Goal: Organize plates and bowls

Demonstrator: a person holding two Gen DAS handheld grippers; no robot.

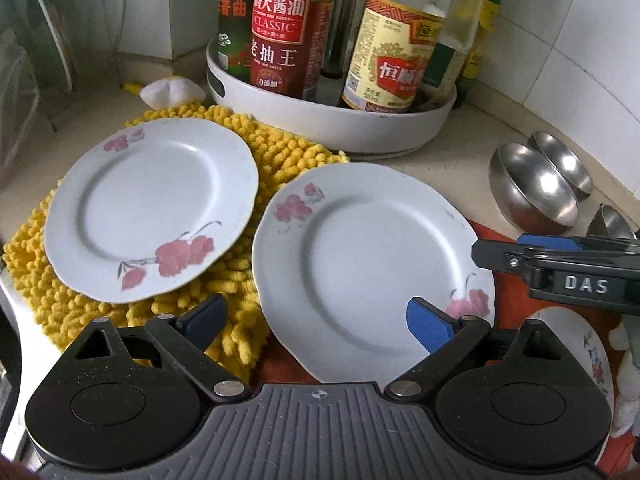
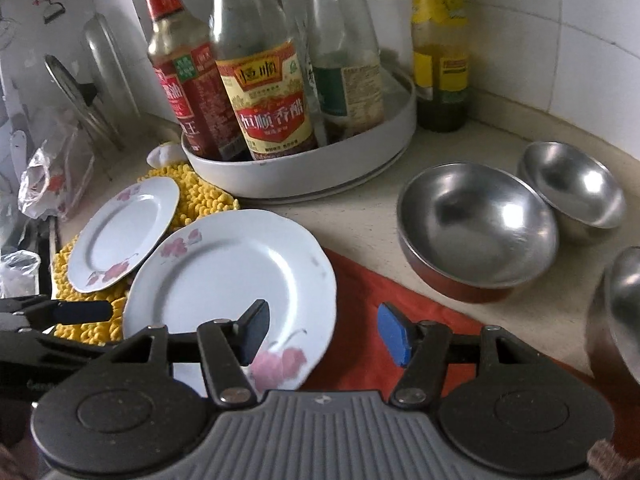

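Two white plates with pink flowers lie on the counter. The far plate rests on a yellow chenille mat. The near plate lies partly on a red cloth. My left gripper is open and empty, hovering over the near plate's front edge. My right gripper is open and empty over that plate's right rim and the cloth; it also shows in the left wrist view. Three steel bowls stand to the right: a big one, one behind it, and one at the edge.
A white round tray of sauce bottles stands behind the plates. A tall bottle stands by the tiled wall. Pot lids and plastic bags sit at the left. Another flowered plate lies at the right.
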